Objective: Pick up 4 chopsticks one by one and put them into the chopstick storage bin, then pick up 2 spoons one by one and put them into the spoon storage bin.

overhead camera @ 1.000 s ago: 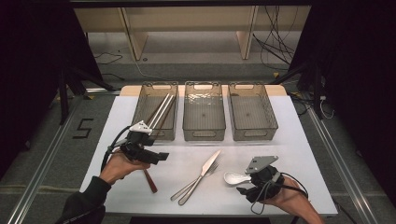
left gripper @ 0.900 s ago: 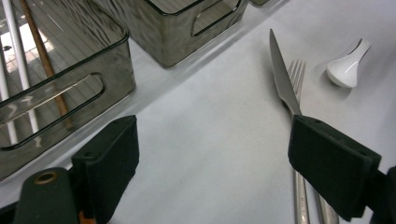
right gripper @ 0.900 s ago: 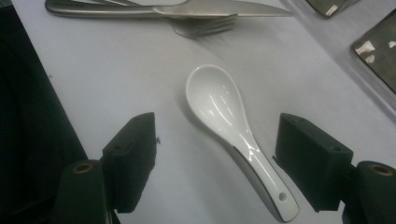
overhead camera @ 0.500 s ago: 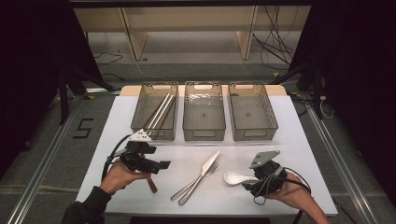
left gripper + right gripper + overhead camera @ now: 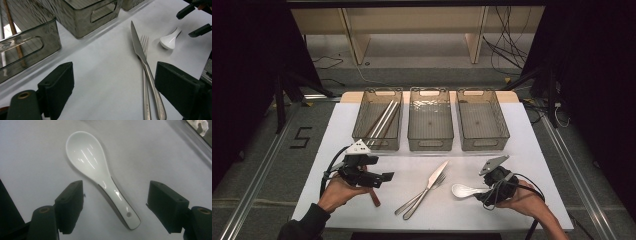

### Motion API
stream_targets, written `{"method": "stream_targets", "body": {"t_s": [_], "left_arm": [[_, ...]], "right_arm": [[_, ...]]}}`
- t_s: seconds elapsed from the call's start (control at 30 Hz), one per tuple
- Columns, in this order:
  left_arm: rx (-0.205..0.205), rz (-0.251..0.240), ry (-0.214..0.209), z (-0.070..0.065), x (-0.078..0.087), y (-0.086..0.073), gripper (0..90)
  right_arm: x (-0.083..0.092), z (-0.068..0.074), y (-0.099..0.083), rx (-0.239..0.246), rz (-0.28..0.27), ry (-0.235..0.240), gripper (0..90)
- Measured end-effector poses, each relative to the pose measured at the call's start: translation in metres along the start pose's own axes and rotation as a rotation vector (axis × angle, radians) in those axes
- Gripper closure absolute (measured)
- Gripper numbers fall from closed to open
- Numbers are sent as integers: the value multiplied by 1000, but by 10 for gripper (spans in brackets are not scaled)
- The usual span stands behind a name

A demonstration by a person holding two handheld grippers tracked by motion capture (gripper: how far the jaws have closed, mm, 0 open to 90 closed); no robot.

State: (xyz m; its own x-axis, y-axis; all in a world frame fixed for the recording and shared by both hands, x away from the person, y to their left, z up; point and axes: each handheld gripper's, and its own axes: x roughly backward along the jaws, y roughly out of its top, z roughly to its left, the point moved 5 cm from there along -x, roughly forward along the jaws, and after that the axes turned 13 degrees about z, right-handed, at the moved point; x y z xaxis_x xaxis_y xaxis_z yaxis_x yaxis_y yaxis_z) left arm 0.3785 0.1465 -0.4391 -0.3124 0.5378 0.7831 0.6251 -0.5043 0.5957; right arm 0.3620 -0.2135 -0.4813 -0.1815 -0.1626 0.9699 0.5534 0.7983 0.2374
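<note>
One white spoon (image 5: 100,173) lies flat on the tabletop (image 5: 532,150), at the lower right of the high view, and the right claw (image 5: 115,205) hangs directly over its handle. In the right gripper view the spoon's long axis runs from the bowl at upper left down to the holed handle end at lower centre, passing between the two black jaws. Those jaws stand spread wide with bare tabletop on either side of the handle, so nothing is pinched yet. The handle crosses the gap at a slant, so I judge the coming close calls for the jaws to meet its narrow sides squarely.

The left claw (image 5: 113,87) sits at the lower left of the high view, well apart from the spoon, its jaws also spread and empty. Ahead of it lie a knife (image 5: 143,65) and fork (image 5: 145,82) touching along their length. Three clear bins (image 5: 430,120) line the upper tabletop; the leftmost seems to hold chopsticks (image 5: 382,120), though its wall blurs them.
</note>
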Motion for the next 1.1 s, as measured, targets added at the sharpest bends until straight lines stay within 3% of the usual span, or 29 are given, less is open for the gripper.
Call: {"method": "stream_targets", "body": {"t_s": [0.23, 0.47, 0.6, 1.1], "left_arm": [[1, -19, 5, -2, 1, 0, 154], [-8, -4, 13, -1, -1, -2, 154], [-12, 6, 14, -2, -2, -2, 155], [-23, 6, 1, -3, -3, -2, 155]], "right_arm": [[-12, 2, 3, 39, 75, 19, 329], [-21, -1, 2, 48, 138, 52, 415], [-26, 0, 2, 55, 186, 47, 459], [-24, 7, 5, 132, 221, 41, 730]]}}
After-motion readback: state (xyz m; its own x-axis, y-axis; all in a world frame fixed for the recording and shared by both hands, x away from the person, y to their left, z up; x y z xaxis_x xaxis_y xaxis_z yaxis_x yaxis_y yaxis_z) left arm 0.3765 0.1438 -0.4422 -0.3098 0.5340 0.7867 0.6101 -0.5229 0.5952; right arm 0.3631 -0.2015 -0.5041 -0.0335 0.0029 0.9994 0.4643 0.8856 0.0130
